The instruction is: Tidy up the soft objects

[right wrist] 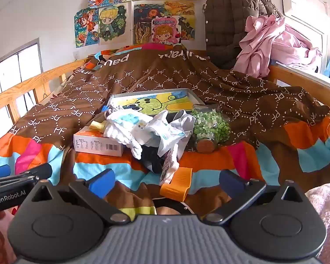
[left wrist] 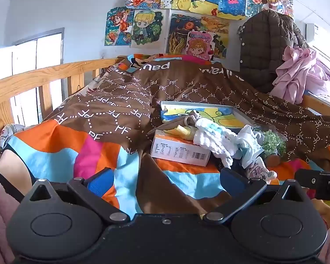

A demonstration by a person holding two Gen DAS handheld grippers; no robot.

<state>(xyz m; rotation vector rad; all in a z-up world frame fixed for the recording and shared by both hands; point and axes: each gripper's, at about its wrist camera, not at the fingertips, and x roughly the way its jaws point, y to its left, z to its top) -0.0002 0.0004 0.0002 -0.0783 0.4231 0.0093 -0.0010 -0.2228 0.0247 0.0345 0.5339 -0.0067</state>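
Observation:
A heap of small soft items lies on the bed quilt (left wrist: 77, 114): a white knitted cloth (left wrist: 211, 138) (right wrist: 121, 129), pale printed fabric pieces (left wrist: 248, 143) (right wrist: 169, 132), a yellow sock (left wrist: 183, 131) (right wrist: 98, 125), a dark item (right wrist: 151, 154) and a patterned sock (left wrist: 258, 167) (right wrist: 170, 165). They rest partly on a white and orange box (left wrist: 178, 151) (right wrist: 94, 143). My left gripper (left wrist: 165, 180) is open and empty, short of the heap. My right gripper (right wrist: 165, 182) is open and empty, just before the patterned sock.
A jar of green bits (left wrist: 272, 145) (right wrist: 209, 129) lies right of the heap. A framed drawing (left wrist: 209, 112) (right wrist: 156, 103) lies behind it. An orange plastic piece (right wrist: 178, 184) sits near my right gripper. Wooden rail (left wrist: 33, 81) on the left; clothes (right wrist: 270, 41) piled at right.

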